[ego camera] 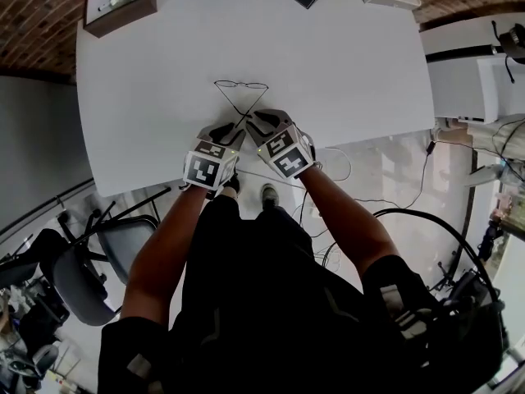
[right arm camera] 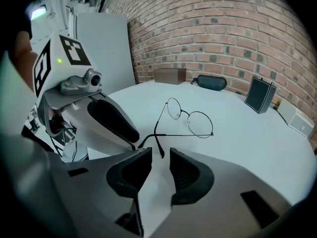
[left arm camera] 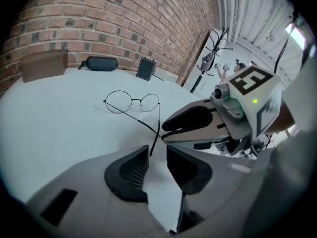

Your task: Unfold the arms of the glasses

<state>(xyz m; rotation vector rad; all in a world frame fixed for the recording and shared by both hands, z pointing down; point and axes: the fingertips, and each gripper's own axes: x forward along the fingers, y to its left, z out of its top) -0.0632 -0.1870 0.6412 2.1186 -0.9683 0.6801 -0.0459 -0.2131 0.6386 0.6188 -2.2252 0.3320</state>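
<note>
Fingers (left arm camera: pixel 130 170) of the left gripper (left arm camera: pixel 157 151) and the right gripper (right arm camera: pixel 160 153) are spread, each loosely flanking one arm tip of the glasses (ego camera: pixel 240 84) without pinching, apparently so the glasses can rest on the surface (ego camera: pixel 353 64), lenses far, arms crossing near.

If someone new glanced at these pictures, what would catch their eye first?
A pair of thin wire glasses lies alone near the middle of the white table, its two arms crossing in an X toward the near edge. Right there the left gripper and the right gripper sit side by side. Both have their jaws apart, each with an arm tip between its pads without pressing on it.
</note>
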